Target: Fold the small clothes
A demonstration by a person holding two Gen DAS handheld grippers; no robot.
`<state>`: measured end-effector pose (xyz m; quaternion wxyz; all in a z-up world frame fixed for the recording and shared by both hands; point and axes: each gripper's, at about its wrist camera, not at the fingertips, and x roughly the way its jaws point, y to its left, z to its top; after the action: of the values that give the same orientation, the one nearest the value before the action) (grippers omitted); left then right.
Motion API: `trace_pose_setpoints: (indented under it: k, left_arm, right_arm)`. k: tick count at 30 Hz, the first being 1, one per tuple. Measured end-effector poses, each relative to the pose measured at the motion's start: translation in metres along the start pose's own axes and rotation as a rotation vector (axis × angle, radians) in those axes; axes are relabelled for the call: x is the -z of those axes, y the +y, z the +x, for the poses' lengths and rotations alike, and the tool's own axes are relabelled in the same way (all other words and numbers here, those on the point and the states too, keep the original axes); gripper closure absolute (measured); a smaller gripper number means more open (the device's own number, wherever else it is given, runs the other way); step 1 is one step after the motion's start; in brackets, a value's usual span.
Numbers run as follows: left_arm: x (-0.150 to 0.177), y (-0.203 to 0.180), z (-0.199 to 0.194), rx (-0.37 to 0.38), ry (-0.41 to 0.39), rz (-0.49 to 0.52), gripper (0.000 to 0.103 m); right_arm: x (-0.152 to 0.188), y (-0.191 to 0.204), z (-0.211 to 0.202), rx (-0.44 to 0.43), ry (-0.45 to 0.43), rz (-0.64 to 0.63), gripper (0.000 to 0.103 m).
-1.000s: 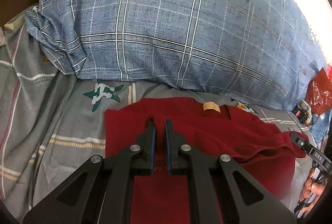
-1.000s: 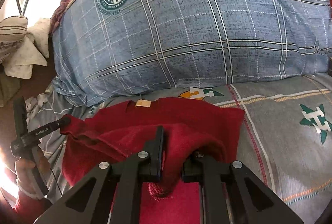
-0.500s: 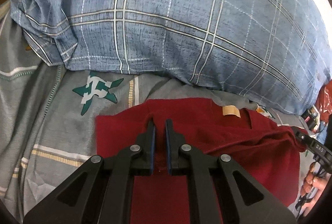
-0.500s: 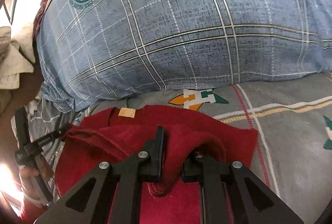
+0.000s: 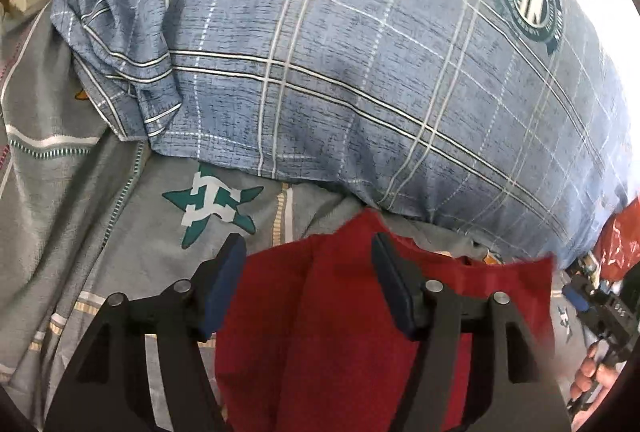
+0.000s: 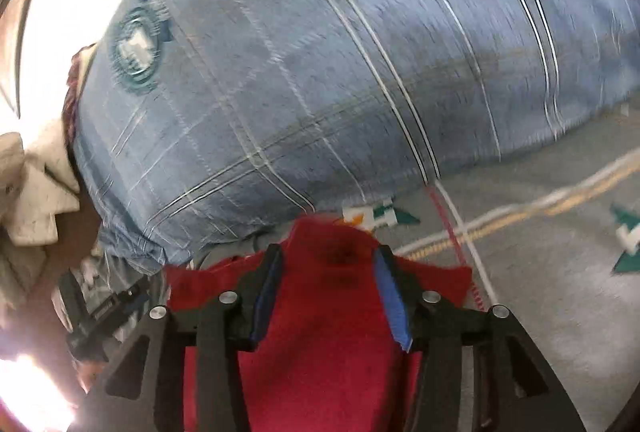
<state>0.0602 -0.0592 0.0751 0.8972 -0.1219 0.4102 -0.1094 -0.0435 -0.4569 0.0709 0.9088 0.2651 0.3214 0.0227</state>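
A big pillow (image 5: 360,71) fills the head of the bed, plump and rounded, in blue-grey woven check with white lines and a round green crest printed near one end. Under it runs the grey bedsheet (image 5: 80,199), flat cotton with pale stripes and teal star motifs. On that sheet, just in front of the pillow, lies the red garment (image 5: 320,332), a soft, fuzzy knit, apparently doubled over with a peak of cloth raised at its far edge. I'd say one fold is down and more folding and squaring remain. The left tongs (image 5: 308,256) stand wide apart over the cloth, holding nothing; the right tongs (image 6: 328,264) are likewise spread, empty, though that view is blurred.
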Motion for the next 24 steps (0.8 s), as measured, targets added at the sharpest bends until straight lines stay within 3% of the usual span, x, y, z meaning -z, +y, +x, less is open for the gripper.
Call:
trace_pose_setpoints:
  k: [3,6,10,13,20,24]
  left_arm:
    - [0.005,-0.011,0.008,-0.023,0.022,0.043,0.039]
    - [0.015,-0.018,0.027,-0.106,0.079,0.112,0.039]
    - [0.026,-0.012,0.050,-0.152,0.153,0.123,0.038]
    - [0.027,-0.011,0.055,-0.149,0.137,0.123,0.032]
    - [0.026,-0.001,0.036,-0.108,0.141,0.098,0.031]
    - [0.038,0.007,0.002,-0.040,0.155,0.081,0.031]
  right_arm:
    - [0.006,0.029,0.008,0.031,0.026,-0.164,0.056]
    - [0.015,0.045,0.027,0.068,0.052,-0.253,0.055]
    - [0.025,0.035,0.064,0.144,0.119,-0.261,0.055]
    - [0.024,0.016,0.077,0.146,0.128,-0.197,0.055]
    - [0.018,0.009,0.038,0.150,0.094,-0.124,0.046]
    - [0.033,0.012,-0.010,0.145,0.149,-0.141,0.042]
